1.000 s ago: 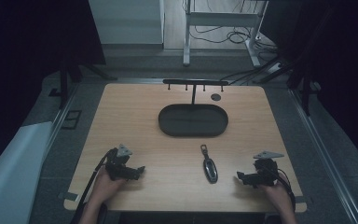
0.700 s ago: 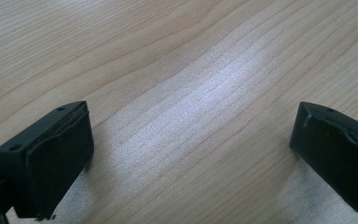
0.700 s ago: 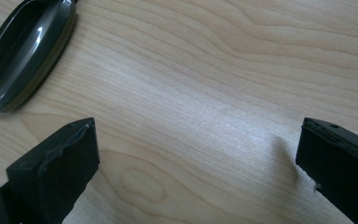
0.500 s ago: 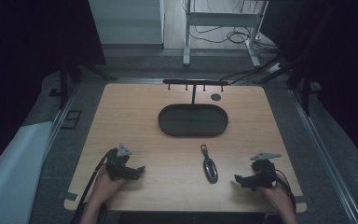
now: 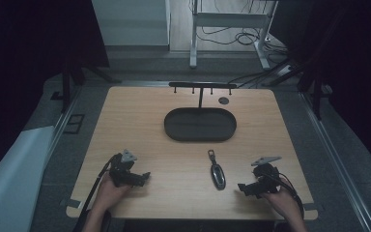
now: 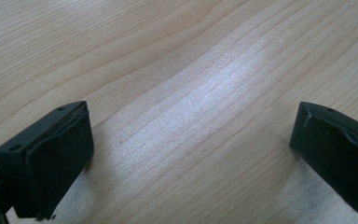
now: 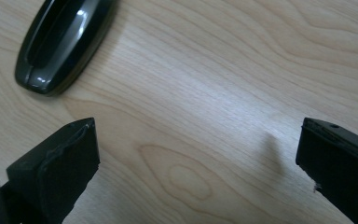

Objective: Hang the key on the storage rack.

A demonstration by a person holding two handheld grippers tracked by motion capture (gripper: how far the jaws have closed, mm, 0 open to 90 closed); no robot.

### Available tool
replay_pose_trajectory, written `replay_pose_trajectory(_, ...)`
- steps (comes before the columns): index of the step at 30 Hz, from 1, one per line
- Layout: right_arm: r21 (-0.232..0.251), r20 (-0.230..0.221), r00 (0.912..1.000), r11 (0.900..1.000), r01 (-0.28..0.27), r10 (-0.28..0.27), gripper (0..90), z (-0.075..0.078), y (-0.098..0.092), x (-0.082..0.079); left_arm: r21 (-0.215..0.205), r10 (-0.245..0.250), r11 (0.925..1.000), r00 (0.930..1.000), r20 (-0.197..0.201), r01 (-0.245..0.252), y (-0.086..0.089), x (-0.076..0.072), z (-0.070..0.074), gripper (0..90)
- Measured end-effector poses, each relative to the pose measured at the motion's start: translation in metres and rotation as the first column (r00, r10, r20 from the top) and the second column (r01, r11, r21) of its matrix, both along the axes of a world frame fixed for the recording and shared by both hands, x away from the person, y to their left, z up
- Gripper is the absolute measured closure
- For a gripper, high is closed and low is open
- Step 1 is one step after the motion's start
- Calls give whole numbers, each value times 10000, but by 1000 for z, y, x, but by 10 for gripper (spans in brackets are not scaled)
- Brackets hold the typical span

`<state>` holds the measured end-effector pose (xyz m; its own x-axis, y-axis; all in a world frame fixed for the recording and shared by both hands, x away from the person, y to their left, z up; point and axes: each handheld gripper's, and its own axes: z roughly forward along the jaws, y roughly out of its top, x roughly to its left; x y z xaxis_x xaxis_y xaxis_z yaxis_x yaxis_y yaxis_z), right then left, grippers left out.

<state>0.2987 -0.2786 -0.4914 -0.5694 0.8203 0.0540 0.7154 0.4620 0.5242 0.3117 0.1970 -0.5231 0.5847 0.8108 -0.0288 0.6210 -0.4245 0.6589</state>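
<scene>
The key fob lies flat on the bare table, in the lower middle of the high view, its long axis running roughly up and down the frame with a small ring end pointing toward the tray. In the right gripper view the fob sits in the upper left corner, glossy and dark, ahead of the left-hand jaw and apart from it. The right gripper rests low at the lower right of the high view, held by a hand, and points leftward toward the fob's near end without touching it; its jaws stand wide apart with only wood between them, as the right gripper view shows. The left gripper sits at the lower left of the high view, in the other hand, well apart from the fob and aimed rightward; its jaws too are spread wide over bare wood in the left gripper view. Above the fob, in the middle of the high view, lies the dark oval tray, and just behind it, at the table's far edge, stands a low black rack with small pegs.
</scene>
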Motion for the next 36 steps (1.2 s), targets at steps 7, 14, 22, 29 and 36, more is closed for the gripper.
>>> replay_pose_trajectory(7,-201,-501,9986,9996,-193,183,0,1,10,5,2,-2,10000,10000,-4,2,0,0,0,0)
replay_pose_trajectory(14,-433,-803,9959,9981,-449,413,0,2,19,10,2,-5,10000,10000,-1,5,0,0,0,0)
replay_pose_trajectory(22,-826,-1441,9859,9918,-972,846,0,6,39,17,4,-7,10000,10000,-7,7,0,0,0,0)
replay_pose_trajectory(29,-1006,-2171,9714,9877,-1200,959,0,8,52,22,13,-13,10000,10000,-22,13,0,0,0,0)
replay_pose_trajectory(36,-1281,-2567,9620,9833,-1296,933,11,11,65,31,14,-14,10000,10000,-25,14,0,0,0,0)
